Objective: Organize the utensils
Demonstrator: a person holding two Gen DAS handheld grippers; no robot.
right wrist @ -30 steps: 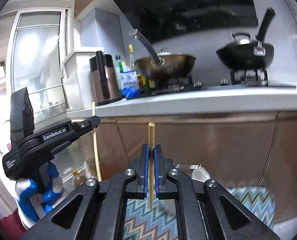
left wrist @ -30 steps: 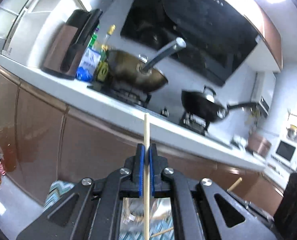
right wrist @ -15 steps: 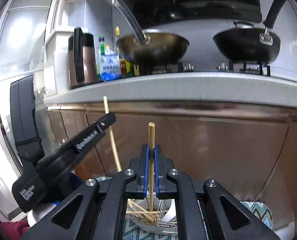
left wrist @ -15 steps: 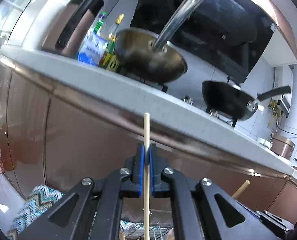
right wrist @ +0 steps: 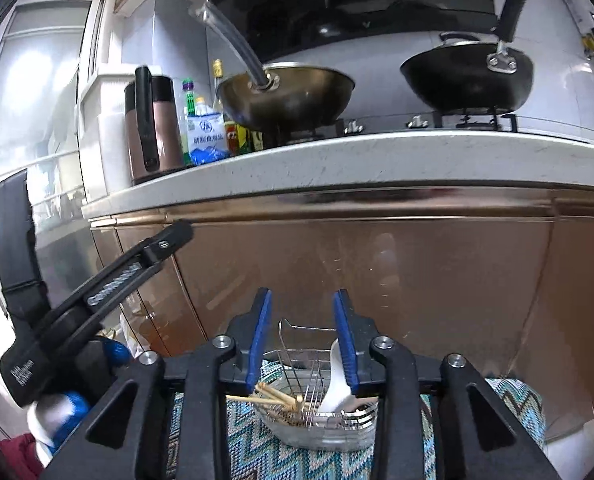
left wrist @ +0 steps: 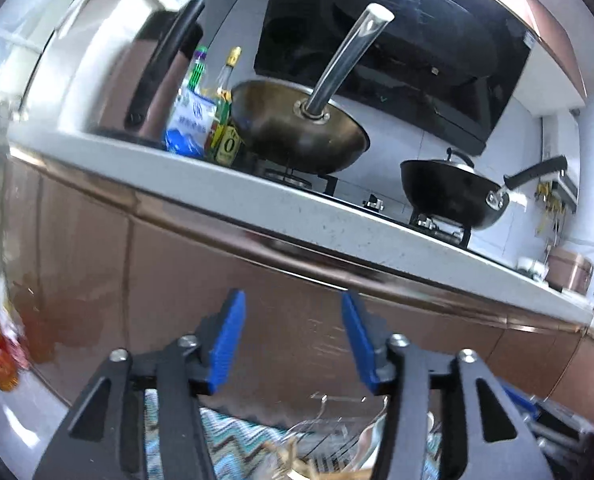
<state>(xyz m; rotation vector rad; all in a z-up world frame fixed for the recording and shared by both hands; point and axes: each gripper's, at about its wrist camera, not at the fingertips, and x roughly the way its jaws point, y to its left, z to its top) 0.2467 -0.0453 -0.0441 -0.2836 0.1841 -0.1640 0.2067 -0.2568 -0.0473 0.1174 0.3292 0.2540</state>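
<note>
My left gripper (left wrist: 291, 297) has its jaws opening, with only the brown cabinet front showing between the blue pads (left wrist: 229, 336). My right gripper (right wrist: 301, 294) is opening too and holds nothing. Right below it stands a wire utensil basket (right wrist: 337, 430). Several wooden chopsticks (right wrist: 275, 397) lean in the basket's left part, and a white spoon (right wrist: 336, 386) stands in its right part. The right wrist view shows the left gripper (right wrist: 179, 232) from the side, up and to the left of the basket. In the left wrist view the basket's rim (left wrist: 337, 400) peeks out low between the fingers.
The basket stands on a teal zigzag mat (right wrist: 257, 452) in front of brown cabinet doors (right wrist: 377, 272). Above runs a white countertop (right wrist: 377, 160) with a steel wok (right wrist: 285, 96), a black wok (right wrist: 469, 76), a brown kettle (right wrist: 153, 132) and bottles (right wrist: 205, 132).
Both grippers were shut on upright chopsticks and have opened; neither chopstick is between the jaws any more. Both hands sank towards the basket, which now shows below the right gripper.
</note>
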